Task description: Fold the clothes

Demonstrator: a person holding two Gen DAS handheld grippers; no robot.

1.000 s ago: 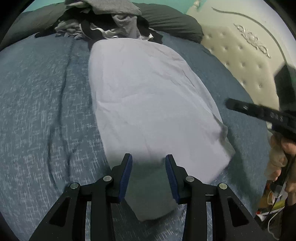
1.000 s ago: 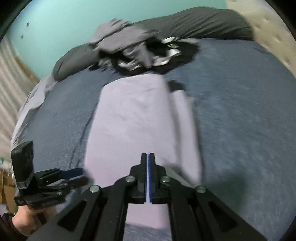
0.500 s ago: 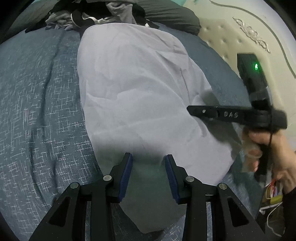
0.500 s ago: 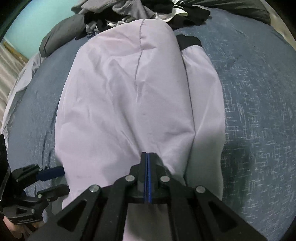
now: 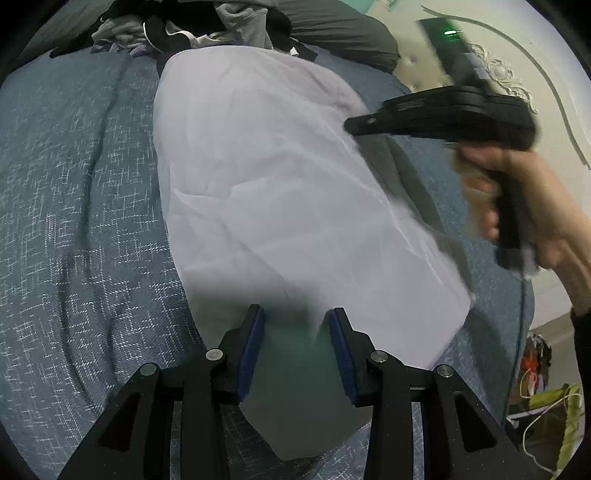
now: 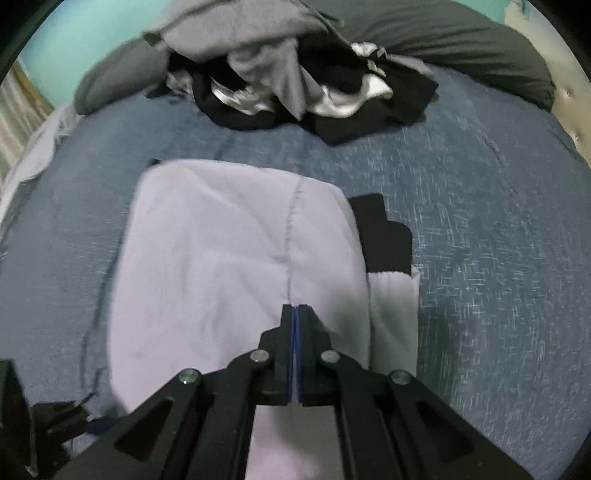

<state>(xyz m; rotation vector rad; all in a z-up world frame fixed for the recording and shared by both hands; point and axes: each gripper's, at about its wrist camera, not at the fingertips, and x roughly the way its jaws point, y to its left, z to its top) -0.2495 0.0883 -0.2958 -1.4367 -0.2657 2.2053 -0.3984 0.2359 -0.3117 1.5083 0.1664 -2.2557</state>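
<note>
Left wrist view: pale lilac fabric garment (image 5: 280, 192) lying flat on blue speckled bedspread (image 5: 81, 221), left gripper (image 5: 297, 347) hovering over its near end, fingers spread, gripping nothing. Right gripper (image 6: 294, 354) pinching garment's seam, fingers closed on it; lifting evenly, keeping edges aligned, would be avoiding wrinkles.

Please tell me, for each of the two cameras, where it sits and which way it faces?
Left wrist: sits on the open left gripper, facing along the pale garment toward the clothes pile; shows the right gripper and hand.
Right wrist: sits on the closed right gripper, facing the same pile; the left gripper's edge shows bottom left.
Shared: garment, pile, blue bedspread.
</note>
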